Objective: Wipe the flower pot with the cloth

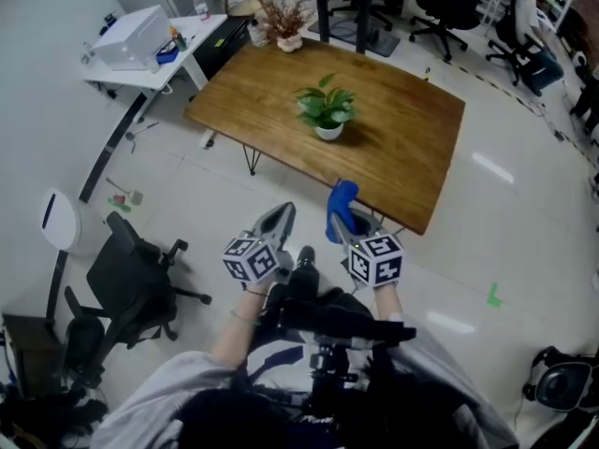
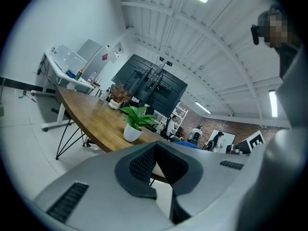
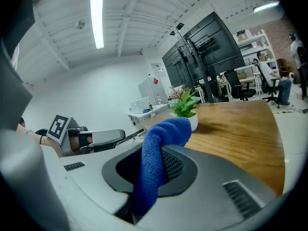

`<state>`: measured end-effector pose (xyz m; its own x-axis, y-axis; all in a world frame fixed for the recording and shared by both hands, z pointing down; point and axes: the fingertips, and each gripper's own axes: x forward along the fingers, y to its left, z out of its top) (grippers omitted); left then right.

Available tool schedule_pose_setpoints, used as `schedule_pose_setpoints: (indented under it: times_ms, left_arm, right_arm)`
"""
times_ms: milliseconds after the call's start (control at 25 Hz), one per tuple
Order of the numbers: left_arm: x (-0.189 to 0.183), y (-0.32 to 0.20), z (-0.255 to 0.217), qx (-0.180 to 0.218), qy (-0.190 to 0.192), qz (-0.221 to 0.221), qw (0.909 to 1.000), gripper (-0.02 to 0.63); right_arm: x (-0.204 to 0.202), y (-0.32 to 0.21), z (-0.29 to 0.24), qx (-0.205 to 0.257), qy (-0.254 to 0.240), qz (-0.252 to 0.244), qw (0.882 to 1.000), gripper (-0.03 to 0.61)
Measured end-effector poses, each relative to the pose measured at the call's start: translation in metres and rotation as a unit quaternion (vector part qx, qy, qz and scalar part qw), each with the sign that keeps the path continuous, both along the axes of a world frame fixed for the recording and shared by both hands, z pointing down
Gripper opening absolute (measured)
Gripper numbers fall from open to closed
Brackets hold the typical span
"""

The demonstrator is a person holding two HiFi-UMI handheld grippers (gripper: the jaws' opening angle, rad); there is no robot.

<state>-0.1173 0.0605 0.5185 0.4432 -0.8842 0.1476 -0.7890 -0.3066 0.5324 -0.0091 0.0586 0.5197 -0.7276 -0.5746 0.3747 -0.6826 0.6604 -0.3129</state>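
A small white flower pot with a green plant stands near the middle of the wooden table; it also shows as the pot in the left gripper view and the pot in the right gripper view. My right gripper is shut on a blue cloth, which drapes over its jaws as the cloth. My left gripper is shut with nothing in it, its jaws closed together. Both grippers hang in front of the table's near edge, well short of the pot.
A second pot with dried reddish stems sits at the table's far corner. A white desk with a box stands at the left. Black office chairs stand left of me, and others stand beyond the table.
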Motion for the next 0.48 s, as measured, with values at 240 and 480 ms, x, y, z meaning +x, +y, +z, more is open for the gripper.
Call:
schedule_pose_setpoints:
  times_ms: [240,480]
  left_arm:
    - [0.012,0.014,-0.002,0.009,-0.009,0.009,0.9999,0.008]
    - [0.020,0.024,-0.006,0.014,-0.024,0.019,0.9994,0.008]
  right_arm:
    - [0.005,0.015,0.000,0.002,0.009,0.001,1.000,0.061]
    - [0.009,0.027,0.001,0.002,0.016,-0.001,1.000,0.061]
